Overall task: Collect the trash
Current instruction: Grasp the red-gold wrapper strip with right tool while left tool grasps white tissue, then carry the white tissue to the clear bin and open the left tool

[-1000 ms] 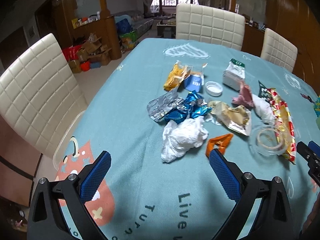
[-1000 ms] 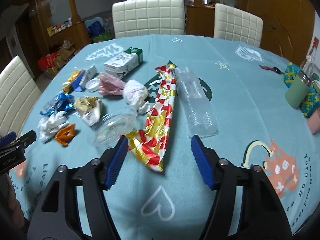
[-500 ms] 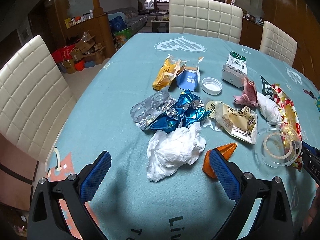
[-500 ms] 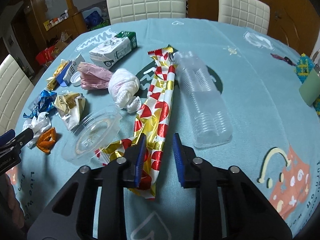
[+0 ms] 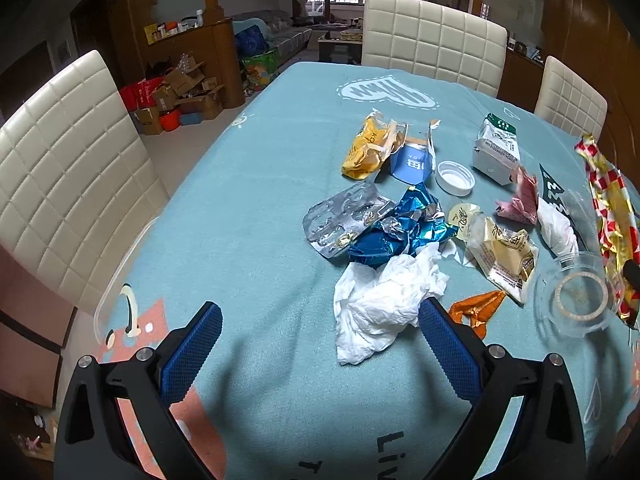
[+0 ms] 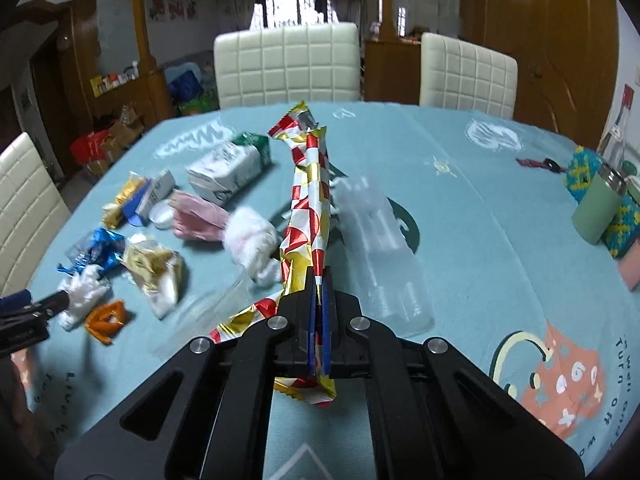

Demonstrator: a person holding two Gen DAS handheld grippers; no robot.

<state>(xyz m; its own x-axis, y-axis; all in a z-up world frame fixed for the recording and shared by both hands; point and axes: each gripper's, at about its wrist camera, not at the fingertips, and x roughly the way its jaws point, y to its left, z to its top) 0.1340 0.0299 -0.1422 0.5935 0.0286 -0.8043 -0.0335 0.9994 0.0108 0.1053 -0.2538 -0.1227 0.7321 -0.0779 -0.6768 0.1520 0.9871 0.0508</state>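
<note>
My right gripper [image 6: 318, 284] is shut on a long red, white and gold foil wrapper [image 6: 310, 184] and holds it lifted off the table; it also shows at the right edge of the left wrist view [image 5: 610, 208]. My left gripper [image 5: 320, 336] is open and empty, low over the teal tablecloth [image 5: 248, 216], its right finger beside a crumpled white tissue [image 5: 384, 304]. Just beyond lie an orange wrapper [image 5: 476, 308], blue foil [image 5: 400, 232], a silver blister pack [image 5: 344, 220] and a clear plastic lid [image 5: 576, 296].
More trash lies behind: a yellow bag [image 5: 368, 148], a blue carton [image 5: 414, 162], a white cap [image 5: 456, 178], a milk carton [image 6: 232, 168], a pink wrapper [image 6: 200, 220] and a clear bottle [image 6: 384, 252]. A green cup [image 6: 600, 212] stands right. White chairs [image 5: 68, 176] surround the table.
My right gripper closed on the foil wrapper and lifted it off the table. My left gripper moved forward toward the white tissue and stayed open.
</note>
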